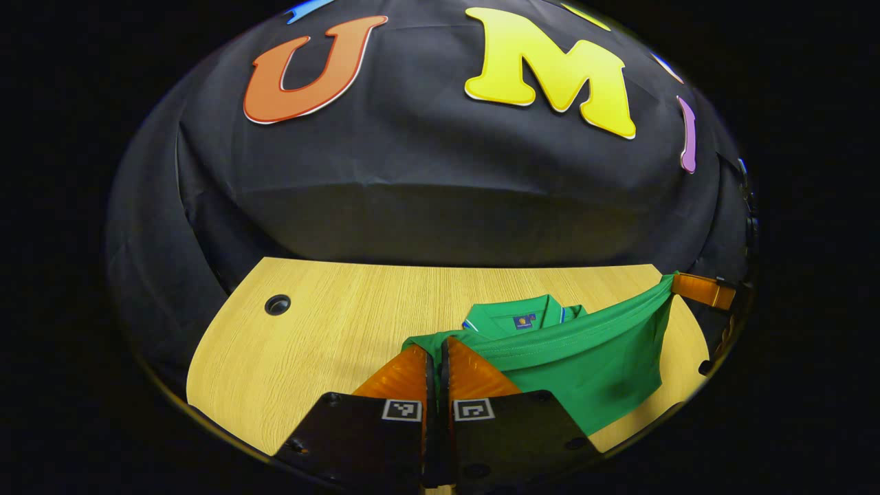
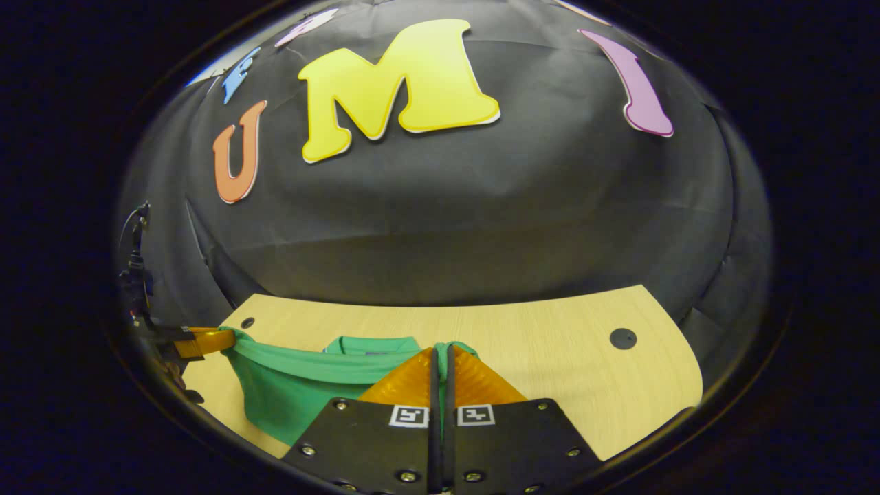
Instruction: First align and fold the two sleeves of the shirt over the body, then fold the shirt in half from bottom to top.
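A green polo shirt lies on the wooden table, its collar toward the far wall. Its bottom hem is lifted off the table and stretched as a taut band between both grippers. In the left gripper view my left gripper is shut on one hem corner, and the right gripper holds the other corner at the far right. In the right gripper view my right gripper is shut on the hem of the shirt, and the left gripper pinches it at the far left.
The table has a round cable hole at its far left and another cable hole at its far right. The black cloth wall stands right behind the table's back edge.
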{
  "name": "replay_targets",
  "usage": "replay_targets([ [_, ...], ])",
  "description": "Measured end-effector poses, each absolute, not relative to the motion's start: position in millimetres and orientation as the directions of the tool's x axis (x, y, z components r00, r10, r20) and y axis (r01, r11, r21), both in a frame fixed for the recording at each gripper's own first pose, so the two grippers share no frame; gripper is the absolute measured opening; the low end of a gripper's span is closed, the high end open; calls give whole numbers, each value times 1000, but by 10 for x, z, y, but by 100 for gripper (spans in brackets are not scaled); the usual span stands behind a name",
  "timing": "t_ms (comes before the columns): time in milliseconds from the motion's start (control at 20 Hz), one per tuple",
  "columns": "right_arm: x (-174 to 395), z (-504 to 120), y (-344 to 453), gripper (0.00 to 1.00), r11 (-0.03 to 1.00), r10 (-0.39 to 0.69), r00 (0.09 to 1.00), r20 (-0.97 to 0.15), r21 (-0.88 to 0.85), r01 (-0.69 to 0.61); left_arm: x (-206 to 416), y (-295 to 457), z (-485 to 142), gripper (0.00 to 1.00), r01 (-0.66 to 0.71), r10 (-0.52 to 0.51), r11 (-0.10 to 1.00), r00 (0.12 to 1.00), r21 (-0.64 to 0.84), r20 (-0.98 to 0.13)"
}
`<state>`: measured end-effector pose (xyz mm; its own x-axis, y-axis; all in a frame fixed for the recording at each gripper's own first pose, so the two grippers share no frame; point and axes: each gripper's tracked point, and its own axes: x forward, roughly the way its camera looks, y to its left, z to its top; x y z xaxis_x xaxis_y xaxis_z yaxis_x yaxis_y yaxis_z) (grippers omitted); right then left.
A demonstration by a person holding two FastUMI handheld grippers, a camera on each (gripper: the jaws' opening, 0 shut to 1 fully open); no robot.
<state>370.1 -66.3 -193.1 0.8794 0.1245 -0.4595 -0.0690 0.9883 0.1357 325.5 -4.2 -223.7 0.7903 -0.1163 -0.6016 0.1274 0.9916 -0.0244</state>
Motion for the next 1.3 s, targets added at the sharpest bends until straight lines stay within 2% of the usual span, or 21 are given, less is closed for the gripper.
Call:
replay_targets([
  [400,4125,-2319,-683,1,989,108,872,-477,139,-47,3549,-174,-2761,3,136,-134,990,760,-46,-636],
  [450,4181,-2430,-650,1,986,117,864,-490,160,-43,3551,-81,-2790,7,94,-84,995,770,-18,-633],
  [500,4164,-2616,-636,5,985,110,843,-526,168,-24,3590,-75,-2939,38,93,-95,995,772,-36,-629],
  [600,4151,-2846,-635,100,987,112,816,-567,158,-25,3627,-148,-3057,100,79,-109,994,765,-76,-635],
  [650,4139,-2905,-606,94,987,115,814,-569,155,-31,3634,-153,-3109,100,73,-96,995,762,-62,-641],
  [950,4169,-2798,-573,91,992,104,836,-539,120,-46,3668,-146,-3045,100,93,-75,996,781,-3,-620],
  [1000,4149,-2732,-575,93,992,102,841,-532,114,-48,3665,-143,-2992,100,94,-74,996,789,2,-610],
  [1300,3780,-2162,-514,93,994,103,884,-457,69,-80,3413,-44,-2241,100,94,-69,995,859,23,-506],
])
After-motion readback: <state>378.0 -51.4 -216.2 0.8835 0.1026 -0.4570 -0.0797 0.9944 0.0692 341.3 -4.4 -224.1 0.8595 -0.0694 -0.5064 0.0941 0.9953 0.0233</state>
